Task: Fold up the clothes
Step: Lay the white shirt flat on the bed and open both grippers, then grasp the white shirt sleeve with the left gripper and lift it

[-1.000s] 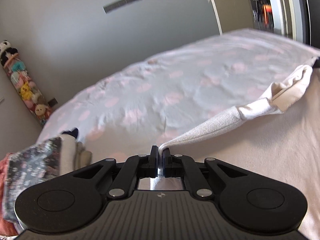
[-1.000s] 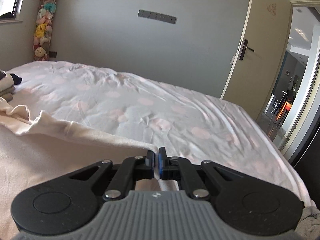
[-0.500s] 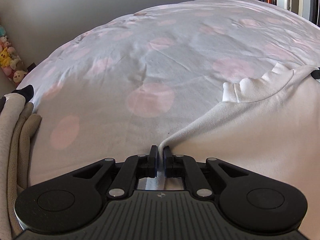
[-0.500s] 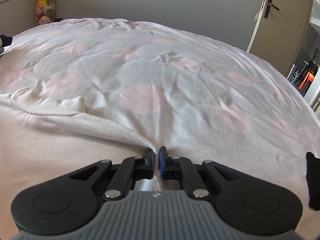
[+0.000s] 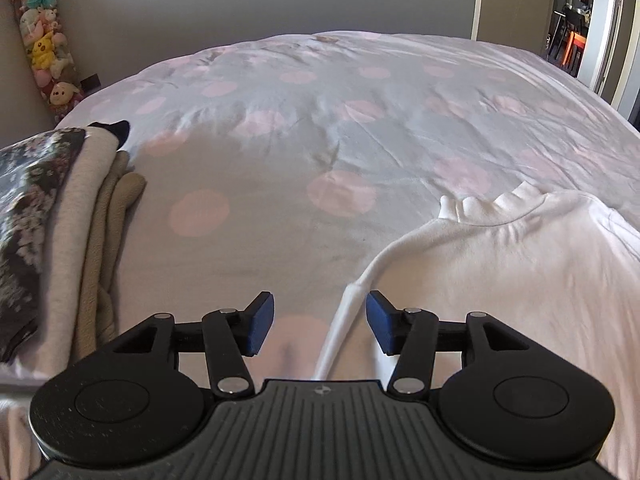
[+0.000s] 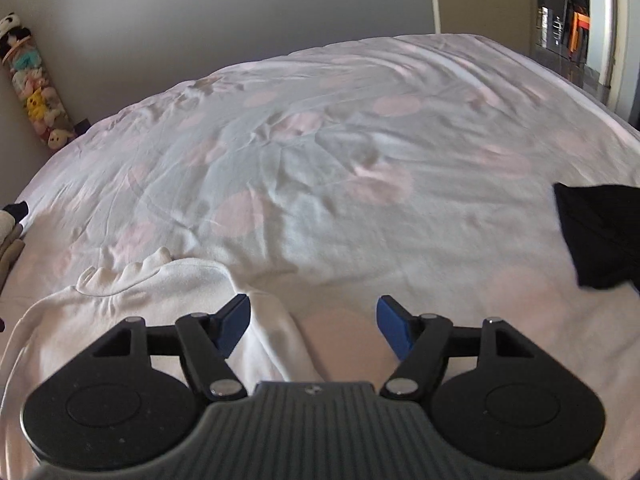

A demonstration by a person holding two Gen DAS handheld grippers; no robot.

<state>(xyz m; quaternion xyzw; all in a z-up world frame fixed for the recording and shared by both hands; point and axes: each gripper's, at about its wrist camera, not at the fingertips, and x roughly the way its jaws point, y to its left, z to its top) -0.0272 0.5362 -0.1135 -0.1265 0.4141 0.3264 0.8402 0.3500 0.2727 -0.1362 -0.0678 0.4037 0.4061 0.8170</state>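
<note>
Two hand-held grippers hung over the bed (image 5: 360, 128), and we saw both with their jaws spread wide and nothing between the blue pads. The left hand-held gripper (image 5: 320, 322) sat above the left edge of a white garment (image 5: 500, 280) that lay flat on the bedspread; a rolled hem of that garment ran up between its fingers without being pinched. The left pad (image 5: 260, 324) stood over bare bedspread, while the right pad (image 5: 380, 326) stood over the white cloth.

In the right wrist view, the right hand-held gripper (image 6: 314, 326) hung over the opposite edge of the same white garment (image 6: 132, 304). Its left pad (image 6: 232, 326) sat above the cloth and its right pad (image 6: 394, 330) above the dotted bedspread (image 6: 320, 180). We noted the garment's ruffled collar (image 5: 492, 204) pointing toward the far wall, seen also in the right view (image 6: 132, 270).

To the left of the garment, well apart from it, a stack of folded clothes (image 5: 80, 232) rested at the bed's edge, with beige layers, a dark floral piece and a dark scrap on top. A black cloth (image 6: 600, 232) lay on the bed at the right. A column of plush toys (image 5: 44, 44) hung in the far left corner, and an open doorway (image 5: 576, 12) showed at the right.
</note>
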